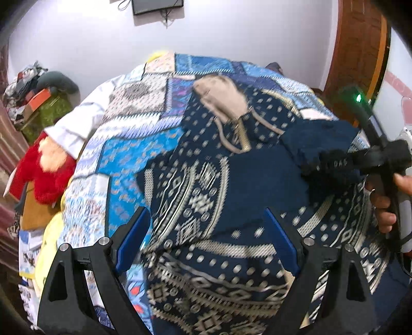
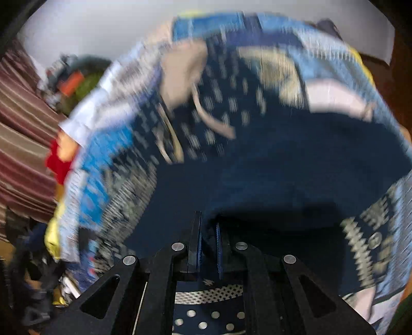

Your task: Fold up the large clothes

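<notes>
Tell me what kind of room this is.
Probably a bedroom: a bed under a blue patchwork quilt, a wall-mounted dark screen, and a heap of clothes and boxes in the corner.

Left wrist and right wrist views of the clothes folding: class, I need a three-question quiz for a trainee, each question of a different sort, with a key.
1. True or false: the left tongs stand open with nothing clamped between them.
2. Multiple choice: the right tongs are shut on (A) the red plush toy, (B) the navy patterned garment, (C) the patchwork bedspread.
3. Fill in: a beige ______ lies on the garment's upper part.

Key
1. True; the blue pads are wide apart above the garment.
2. B; a fold of plain navy cloth sits between the pads.
3. Hood, with its drawstring trailing beside it.
</notes>
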A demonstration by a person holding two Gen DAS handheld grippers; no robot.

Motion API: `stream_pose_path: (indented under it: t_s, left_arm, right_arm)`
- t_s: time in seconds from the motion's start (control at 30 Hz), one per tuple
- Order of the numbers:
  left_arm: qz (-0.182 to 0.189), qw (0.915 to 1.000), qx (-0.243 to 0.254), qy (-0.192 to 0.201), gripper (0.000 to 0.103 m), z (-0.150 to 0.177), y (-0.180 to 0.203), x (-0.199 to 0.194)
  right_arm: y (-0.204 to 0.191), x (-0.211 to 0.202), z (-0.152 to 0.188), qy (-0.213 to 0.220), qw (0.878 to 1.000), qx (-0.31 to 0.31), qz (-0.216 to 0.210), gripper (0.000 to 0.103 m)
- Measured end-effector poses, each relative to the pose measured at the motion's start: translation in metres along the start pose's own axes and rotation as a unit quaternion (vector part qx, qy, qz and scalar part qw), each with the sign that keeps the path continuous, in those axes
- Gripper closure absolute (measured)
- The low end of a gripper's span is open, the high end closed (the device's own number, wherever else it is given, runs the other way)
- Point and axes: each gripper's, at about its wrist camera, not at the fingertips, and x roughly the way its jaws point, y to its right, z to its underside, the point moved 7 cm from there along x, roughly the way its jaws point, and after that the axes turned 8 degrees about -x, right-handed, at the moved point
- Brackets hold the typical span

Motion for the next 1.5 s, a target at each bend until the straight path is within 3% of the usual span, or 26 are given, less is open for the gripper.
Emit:
stream_pose_path:
  t_s: [0.07,0.13,0.27,0.4,0.53,0.73,0.9,1.1,1.23,1.3,1.43,1.5]
  left_arm:
    - [-0.003,0.9999,-0.006,-0.008,0.014,0.007,-0.006,0.004]
    - [-0.003,0.9997,-0.016,-0.018,0.014,0.013,-0.011,0.011]
    - [0.005,0.9989,-0.037,-0.030,0.014,0.016,-0.011,0.018]
    - [0.027,0.9979,-0.051,-0.031,0.014,0.010,0.000,0.016]
    - [0.035,0.9984,-0.033,-0.028,0.014,-0.001,0.022,0.013]
    - [0.060,0.9979,0.019,-0.016,0.014,-0.029,0.081,0.011]
    - [0.092,0.9930,0.068,-0.028,0.014,-0.048,0.149,0.026]
    - [0.125,0.9819,0.125,-0.069,0.014,-0.055,0.236,0.071]
    - [0.129,0.9769,0.145,-0.090,0.014,-0.056,0.282,0.107]
    - [0.124,0.9756,0.152,-0.099,0.021,-0.055,0.298,0.124]
    - [0.122,0.9743,0.158,-0.106,0.052,-0.055,0.312,0.145]
    - [0.131,0.9749,0.157,-0.088,0.073,-0.060,0.312,0.139]
  right_arm:
    - [0.009,0.016,0.011,-0.021,1.000,0.008,0.010,0.096]
    - [0.013,0.014,0.014,-0.015,1.000,0.014,-0.001,0.096]
    - [0.020,0.008,0.024,-0.057,0.997,0.034,-0.025,0.096]
    - [0.023,-0.008,0.041,-0.072,0.996,0.024,-0.047,0.096]
    - [0.022,-0.024,0.059,-0.087,0.994,0.006,-0.060,0.096]
    - [0.049,-0.080,0.059,-0.013,0.999,-0.025,-0.026,0.096]
    - [0.097,-0.131,0.049,0.055,0.998,-0.020,0.039,0.096]
    - [0.161,-0.159,0.057,0.081,0.991,-0.002,0.108,0.096]
    - [0.193,-0.155,0.067,0.075,0.990,0.016,0.116,0.096]
    - [0.206,-0.148,0.072,0.067,0.992,0.031,0.106,0.096]
    - [0.216,-0.134,0.079,0.057,0.993,0.046,0.098,0.096]
    - [0.218,-0.128,0.080,0.053,0.993,0.048,0.091,0.096]
